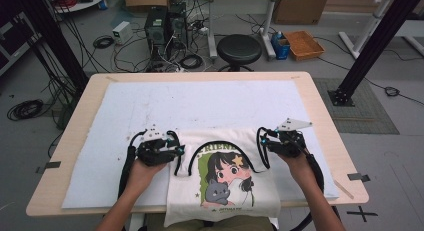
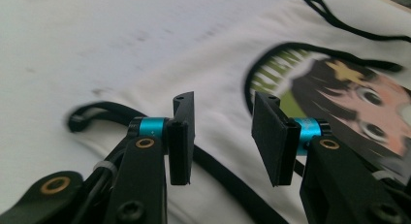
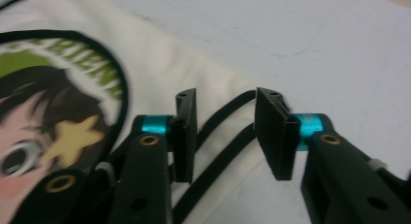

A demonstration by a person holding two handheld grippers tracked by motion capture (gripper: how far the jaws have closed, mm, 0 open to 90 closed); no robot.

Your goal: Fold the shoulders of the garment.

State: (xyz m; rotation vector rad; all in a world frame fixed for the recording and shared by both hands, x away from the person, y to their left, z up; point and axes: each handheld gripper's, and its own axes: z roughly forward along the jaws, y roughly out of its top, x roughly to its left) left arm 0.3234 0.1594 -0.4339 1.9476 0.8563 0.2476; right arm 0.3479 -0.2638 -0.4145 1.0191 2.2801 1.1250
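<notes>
Both grippers sit at the top corners of the bag, one on each side. Left gripper [image 1: 172, 150] is at the bag's top left corner, and its jaws stand apart with nothing pinched between them. Right gripper [image 1: 267, 141] is at the top right corner, and its jaws are apart too, with nothing squeezed.

From the left gripper, the bag [image 1: 225, 183] lies to the right and a bit toward the person. From the right gripper, it lies to the left. The bag's long way runs from the far side of the table toward the person, and its bottom end hangs over the near table edge. Each gripper is closest to its own corner, so each would likely grab that side.

In the right gripper view, two black straps [image 3: 228, 136] run under the gap between the jaws. In the left gripper view, one black strap [image 2: 228, 178] crosses below the jaws.

The bag is cream cloth lying flat on a white mat [image 1: 190, 101]. It has a picture of a girl with dark hair and a grey cat [image 1: 220, 193].
</notes>
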